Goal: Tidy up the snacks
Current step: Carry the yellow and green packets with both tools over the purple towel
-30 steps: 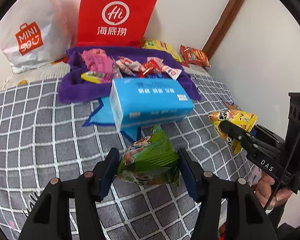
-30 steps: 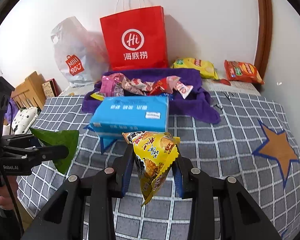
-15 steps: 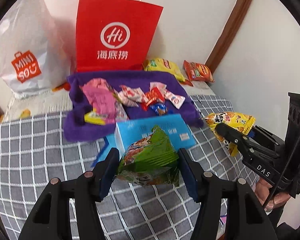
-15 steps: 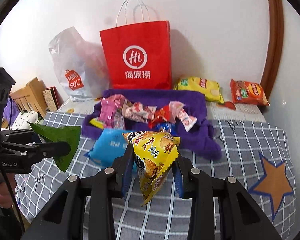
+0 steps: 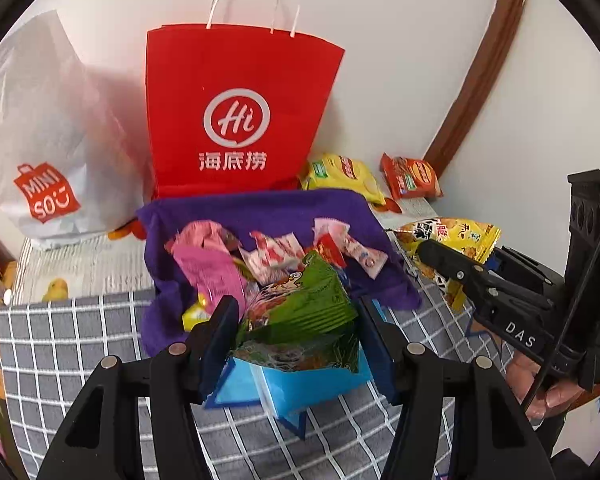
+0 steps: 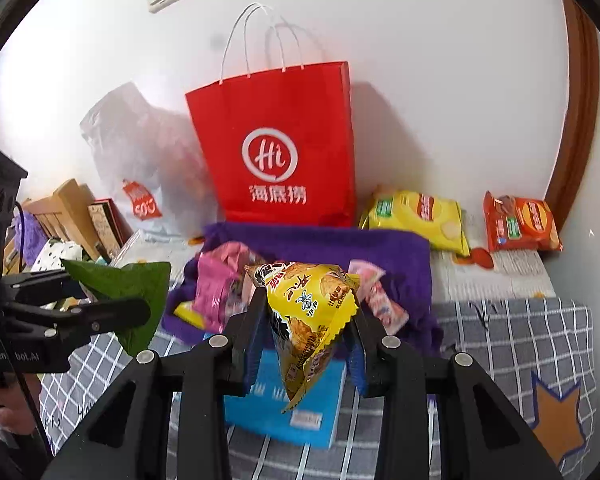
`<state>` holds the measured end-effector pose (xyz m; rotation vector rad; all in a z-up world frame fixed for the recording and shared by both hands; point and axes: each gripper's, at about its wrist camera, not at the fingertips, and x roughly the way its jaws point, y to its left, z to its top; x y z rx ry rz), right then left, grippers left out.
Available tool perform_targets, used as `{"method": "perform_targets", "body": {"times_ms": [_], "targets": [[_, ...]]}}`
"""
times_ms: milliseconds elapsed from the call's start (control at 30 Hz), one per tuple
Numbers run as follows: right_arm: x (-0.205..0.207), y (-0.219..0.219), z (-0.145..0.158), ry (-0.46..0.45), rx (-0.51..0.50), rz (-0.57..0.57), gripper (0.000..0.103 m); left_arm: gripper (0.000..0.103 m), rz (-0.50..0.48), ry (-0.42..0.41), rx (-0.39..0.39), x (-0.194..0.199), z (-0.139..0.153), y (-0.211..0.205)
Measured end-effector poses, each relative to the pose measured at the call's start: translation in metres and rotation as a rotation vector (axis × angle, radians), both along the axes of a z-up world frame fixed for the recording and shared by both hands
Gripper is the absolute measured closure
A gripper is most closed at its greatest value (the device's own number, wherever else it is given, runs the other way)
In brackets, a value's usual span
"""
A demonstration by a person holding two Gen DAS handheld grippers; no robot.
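My left gripper (image 5: 296, 332) is shut on a green snack packet (image 5: 300, 320), held in the air over the blue tissue pack (image 5: 300, 388). My right gripper (image 6: 306, 340) is shut on a yellow snack packet (image 6: 308, 312), also held in the air. Each gripper shows in the other's view: the right one with the yellow packet (image 5: 452, 240), the left one with the green packet (image 6: 128, 284). Ahead lies a purple towel (image 5: 260, 208) with several small sweets and a pink packet (image 5: 212, 268) on it. A red paper bag (image 5: 236, 120) stands upright behind it against the wall.
A white plastic bag (image 5: 40, 140) sits left of the red bag. A yellow chip bag (image 6: 416, 216) and an orange biscuit packet (image 6: 520, 224) lie at the back right by the wall. A grey checked cloth (image 6: 520, 340) covers the surface. Wooden items (image 6: 68, 208) stand at the far left.
Both grippers have risen and moved forward towards the red bag with their packets still held. The purple towel and red bag now look nearer and lower in both views.
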<state>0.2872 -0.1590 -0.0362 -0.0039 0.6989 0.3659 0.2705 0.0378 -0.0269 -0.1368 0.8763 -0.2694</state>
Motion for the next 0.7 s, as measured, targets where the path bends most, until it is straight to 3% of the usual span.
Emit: {"method": "perform_targets", "body": {"times_ms": [700], "targets": [[0.086,0.017,0.007,-0.015,0.015,0.005,0.067,0.045,0.029,-0.009,0.022,0.087,0.002,0.007]]}}
